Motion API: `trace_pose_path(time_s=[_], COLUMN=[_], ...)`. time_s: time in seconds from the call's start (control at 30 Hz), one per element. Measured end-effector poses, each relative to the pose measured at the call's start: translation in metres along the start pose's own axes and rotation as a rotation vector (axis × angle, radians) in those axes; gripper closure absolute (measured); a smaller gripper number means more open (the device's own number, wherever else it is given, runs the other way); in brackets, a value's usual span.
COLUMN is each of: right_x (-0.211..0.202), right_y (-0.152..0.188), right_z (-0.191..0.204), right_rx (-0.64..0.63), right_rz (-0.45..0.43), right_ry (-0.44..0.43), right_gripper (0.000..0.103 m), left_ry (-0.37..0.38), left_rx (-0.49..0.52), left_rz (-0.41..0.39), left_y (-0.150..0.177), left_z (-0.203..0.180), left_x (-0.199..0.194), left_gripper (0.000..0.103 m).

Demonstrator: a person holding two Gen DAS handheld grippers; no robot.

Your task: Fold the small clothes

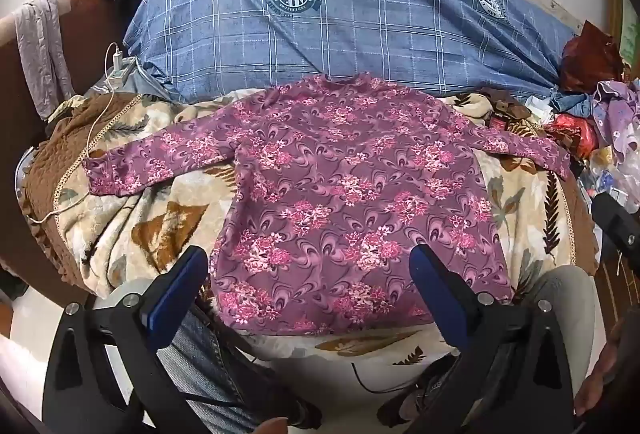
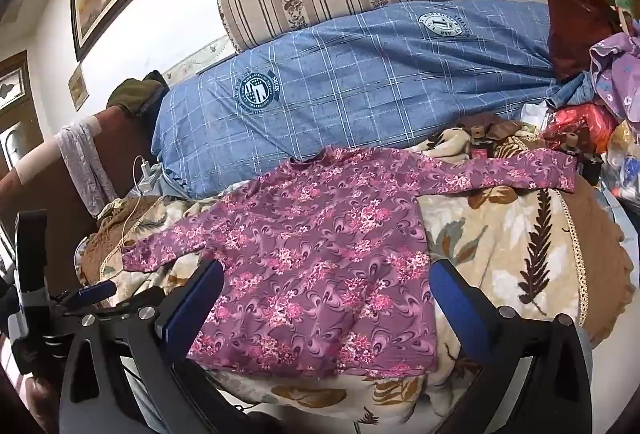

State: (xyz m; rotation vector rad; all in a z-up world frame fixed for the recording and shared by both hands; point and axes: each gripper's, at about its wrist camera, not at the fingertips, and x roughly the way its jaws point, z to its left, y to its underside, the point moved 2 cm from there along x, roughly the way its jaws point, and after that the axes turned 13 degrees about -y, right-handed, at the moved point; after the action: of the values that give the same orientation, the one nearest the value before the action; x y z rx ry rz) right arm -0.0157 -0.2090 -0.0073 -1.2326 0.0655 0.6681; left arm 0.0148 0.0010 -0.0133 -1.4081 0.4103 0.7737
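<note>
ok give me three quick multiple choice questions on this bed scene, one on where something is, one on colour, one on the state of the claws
1. Where does the floral top lie?
A. flat on the leaf-print blanket, in front of the blue checked duvet
B. hanging off the striped cushion
C. rolled up on the floor

2. What colour is the top's ground?
A. green
B. purple with pink flowers
C. plain white

3. How do the left claw and right claw stand?
A. both shut on a sleeve
B. one open, one shut
C. both open, holding nothing

Answers: 1 A, the top is spread out with both sleeves extended on the blanket. 2 B, both views show purple cloth with pink blooms. 3 C, each view shows wide-apart blue pads with nothing between.
</note>
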Motion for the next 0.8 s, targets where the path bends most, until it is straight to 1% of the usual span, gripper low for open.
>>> trace_pose_path(time_s=[0.03,0.1,0.27,0.4,0.43,0.53,0.63,0.8], right_x=[-0.005,-0.007,-0.01,-0.012,-0.013,-0.015,-0.018,-0.016], right_y=[-0.005,-0.005,-0.005,-0.007,-0.008,-0.009,-0.005,-0.007], right_z=[-0.004,-0.002,0.003,0.009,0.01,0.013,0.016,0.016], right_rx=[0.025,0.013,0.014,-0.01,-0.014,-0.025,-0.033,-0.035], right_rz=[-0.009,-0.014,-0.017,-0.015,-0.015,-0.018,-0.04,-0.02], right_ry=[-0.017,0.003,-0.018,-0.017,-0.018,-0.017,-0.018,0.0], right_gripper=[0.0,0.0,0.0,0.0,0.0,0.0,0.001,0.001], left_ry=[-0.012,-0.016,-0.011,-0.012,-0.015,-0.015,-0.017,-0.022], left_rx=[0.016,0.017,0.015,0.011,0.014,0.011,0.021,0.02], left_rz=[-0.023,-0.024,-0.019,-0.019,-0.02,-0.023,-0.024,-0.02], left_y=[0.0,0.0,0.005,0.007,0.004,0.006,0.003,0.001], left_z=[-0.001,-0.002,0.004,0.011,0.006,0.01,0.006,0.007], left_x=[-0.002,-0.003,-0.004,-0.005,-0.007,-0.008,-0.01,-0.019], left_gripper=[0.002,0.002,0.002,0.002,0.002,0.002,0.002,0.002])
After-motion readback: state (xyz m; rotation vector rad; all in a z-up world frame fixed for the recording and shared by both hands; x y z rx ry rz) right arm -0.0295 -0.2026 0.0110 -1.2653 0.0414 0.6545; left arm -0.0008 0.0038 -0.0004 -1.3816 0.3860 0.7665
